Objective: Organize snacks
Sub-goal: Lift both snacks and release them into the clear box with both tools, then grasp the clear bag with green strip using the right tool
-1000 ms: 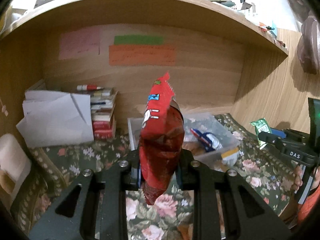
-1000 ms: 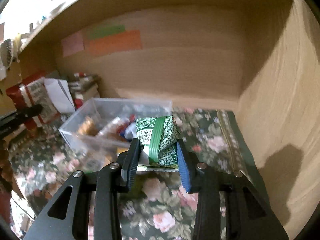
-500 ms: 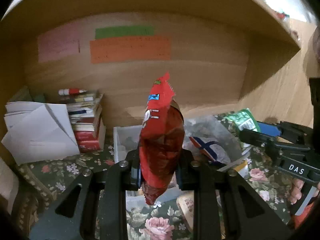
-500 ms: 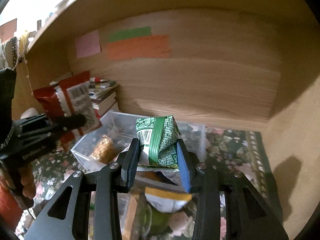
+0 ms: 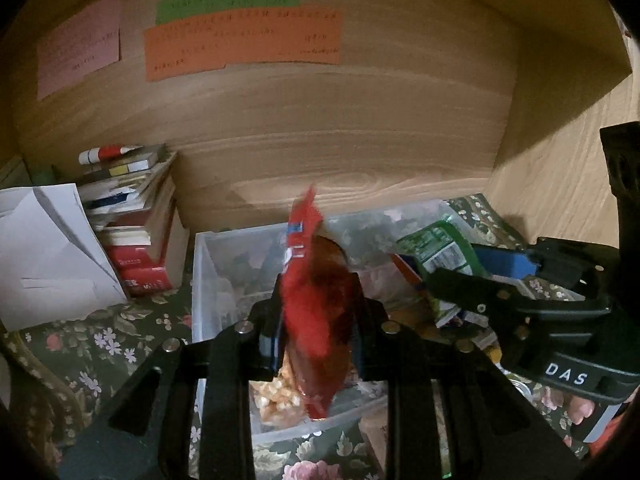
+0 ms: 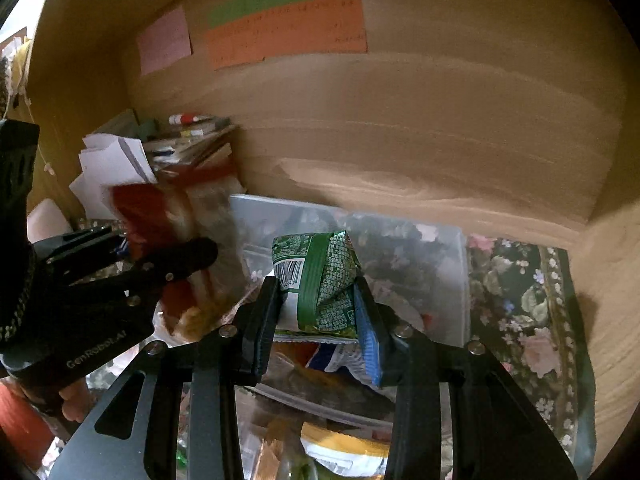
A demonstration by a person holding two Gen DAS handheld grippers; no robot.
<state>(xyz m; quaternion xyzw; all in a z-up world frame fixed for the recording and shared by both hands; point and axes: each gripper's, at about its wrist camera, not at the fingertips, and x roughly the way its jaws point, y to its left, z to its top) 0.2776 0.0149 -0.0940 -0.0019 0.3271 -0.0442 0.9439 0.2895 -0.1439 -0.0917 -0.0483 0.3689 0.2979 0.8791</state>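
Observation:
My left gripper is shut on a red snack bag and holds it over the clear plastic bin, which holds several snack packets. My right gripper is shut on a green snack packet above the same bin. In the left wrist view the right gripper with the green packet is at the right, over the bin. In the right wrist view the left gripper and its blurred red bag are at the left.
A stack of books and white papers stand left of the bin. The floral cloth covers the desk. Wooden walls close the back and right; coloured notes hang on the back wall.
Both grippers have moved forward and down over the bin, each still holding its packet. The red bag now hangs lower, inside the bin's outline.

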